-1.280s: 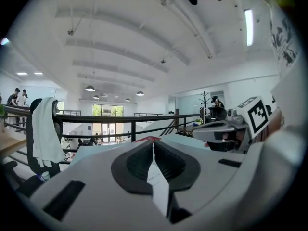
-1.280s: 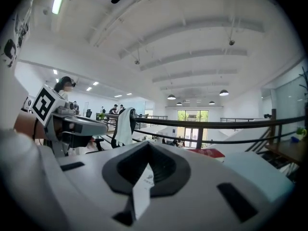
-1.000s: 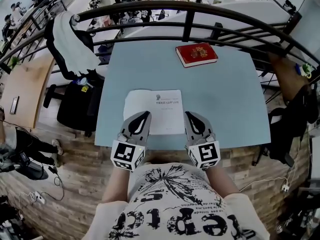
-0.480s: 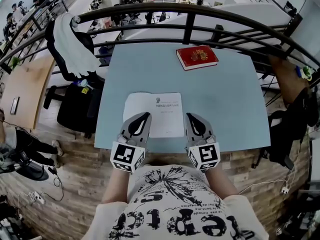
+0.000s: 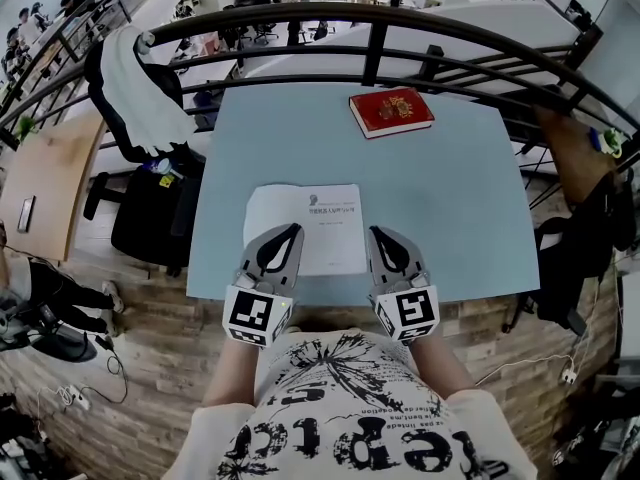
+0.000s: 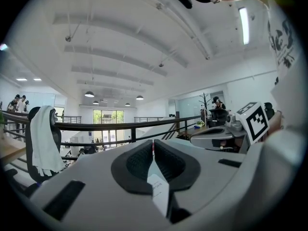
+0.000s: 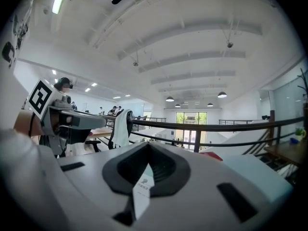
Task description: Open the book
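Observation:
A thin white book (image 5: 310, 218) lies shut on the light blue table (image 5: 450, 198), close to the near edge, its printed cover facing up. My left gripper (image 5: 291, 228) rests over the book's near left part with its jaws shut and nothing between them. My right gripper (image 5: 374, 230) lies just beside the book's right edge, also shut and holding nothing. In the left gripper view the left gripper (image 6: 153, 144) shows its pads meeting, with a strip of white page (image 6: 158, 191) below. The right gripper view shows the right gripper (image 7: 147, 147) closed too, above the white cover (image 7: 141, 189).
A red book (image 5: 392, 110) lies at the table's far right. A black railing (image 5: 370, 63) curves behind the table. A chair draped with white cloth (image 5: 130, 78) and a black bag (image 5: 150, 218) stand left of the table. My body presses against the near edge.

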A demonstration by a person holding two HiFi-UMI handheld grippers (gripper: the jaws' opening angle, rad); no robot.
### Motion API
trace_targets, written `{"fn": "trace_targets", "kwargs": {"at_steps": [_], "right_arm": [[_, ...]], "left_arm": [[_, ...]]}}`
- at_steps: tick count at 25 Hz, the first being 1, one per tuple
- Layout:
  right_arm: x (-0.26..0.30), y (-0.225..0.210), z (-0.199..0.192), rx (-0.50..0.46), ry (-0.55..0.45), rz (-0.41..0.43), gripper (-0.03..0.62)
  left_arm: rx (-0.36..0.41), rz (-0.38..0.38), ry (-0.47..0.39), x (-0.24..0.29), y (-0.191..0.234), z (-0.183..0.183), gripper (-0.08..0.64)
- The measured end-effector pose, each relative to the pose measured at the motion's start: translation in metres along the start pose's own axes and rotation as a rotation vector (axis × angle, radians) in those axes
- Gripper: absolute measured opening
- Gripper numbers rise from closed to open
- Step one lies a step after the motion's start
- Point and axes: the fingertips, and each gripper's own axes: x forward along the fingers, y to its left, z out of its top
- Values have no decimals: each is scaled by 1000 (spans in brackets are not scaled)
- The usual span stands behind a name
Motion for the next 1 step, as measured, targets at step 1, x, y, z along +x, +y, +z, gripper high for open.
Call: {"fn": "trace_targets", "kwargs": {"at_steps": [1], "right_arm": [[0,0,0,1,-1,3,9]], "left_arm": [[0,0,1,1,0,0,25]]}}
